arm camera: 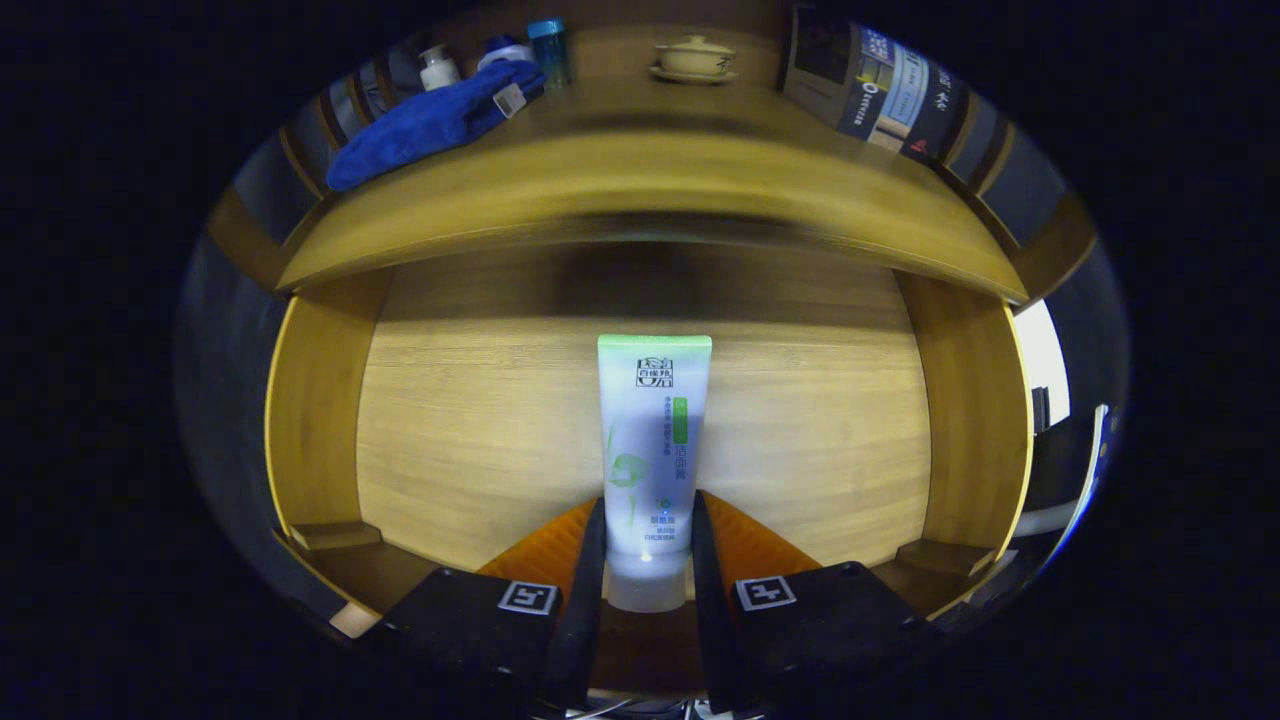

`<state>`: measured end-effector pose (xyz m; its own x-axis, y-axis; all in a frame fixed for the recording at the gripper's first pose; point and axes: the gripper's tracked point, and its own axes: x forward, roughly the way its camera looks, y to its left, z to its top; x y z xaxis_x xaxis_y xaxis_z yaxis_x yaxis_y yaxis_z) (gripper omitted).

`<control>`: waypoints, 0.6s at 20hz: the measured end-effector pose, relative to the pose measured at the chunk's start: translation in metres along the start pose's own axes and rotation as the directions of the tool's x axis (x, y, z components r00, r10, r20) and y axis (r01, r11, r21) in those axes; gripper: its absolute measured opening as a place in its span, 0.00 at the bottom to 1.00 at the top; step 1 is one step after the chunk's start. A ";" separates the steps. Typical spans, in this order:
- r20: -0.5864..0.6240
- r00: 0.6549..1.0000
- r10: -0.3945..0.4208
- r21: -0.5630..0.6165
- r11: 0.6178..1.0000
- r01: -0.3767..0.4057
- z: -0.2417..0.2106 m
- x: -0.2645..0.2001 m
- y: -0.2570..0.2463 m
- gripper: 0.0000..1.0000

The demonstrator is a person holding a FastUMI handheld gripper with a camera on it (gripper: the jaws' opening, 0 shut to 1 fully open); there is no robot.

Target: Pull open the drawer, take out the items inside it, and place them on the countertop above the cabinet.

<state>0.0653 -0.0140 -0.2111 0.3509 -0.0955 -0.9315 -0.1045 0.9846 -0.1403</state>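
A warm-toned wooden cabinet stands ahead, its drawer (450, 440) pulled open and its pale wood-grain floor lit from above. Over it runs the wooden tabletop (640, 170), carrying a folded blue cloth (430, 125), a small white bottle (438, 68), a blue-capped clear jar (551, 50) and a cream lidded bowl on a saucer (695, 58).

In the drawer lies the white squeeze tube with a green crimped end and green leaf print (650, 450). It lies lengthwise along the line of the fingers, its crimped end pointing away toward the back of the drawer and its translucent cap nearest the gripper (648, 560).

The fingers stand on either side of the tube's cap end, close against its flanks; both seem to press on it, so I judge the gripper is clasping the tube low on its body, just above the cap.

The tube looks light, soft-walled plastic with a smooth, glossy skin, so it is probably a little slippery and will dent if squeezed hard. The cap end is likely the stiffest and heaviest part, which makes this a sensible place to hold: the shoulder resists crushing and most of the weight sits near the fingers. The long flat end may droop or swing when lifted, so a moderate, even squeeze and a steady rise toward the tabletop would suit it.
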 end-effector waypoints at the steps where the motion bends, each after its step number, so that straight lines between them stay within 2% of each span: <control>1: 0.008 1.000 0.003 -0.003 1.000 -0.003 -0.005 -0.014 -0.005 0.51; 7: 0.084 0.996 -0.001 -0.004 1.000 0.001 -0.007 -0.080 -0.015 0.51; 12: 0.188 0.981 -0.050 -0.027 0.998 0.056 0.031 -0.125 -0.032 0.51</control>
<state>0.0538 -0.0289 -0.0799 0.5245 -0.1152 -0.8436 -0.1098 0.9734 -0.2012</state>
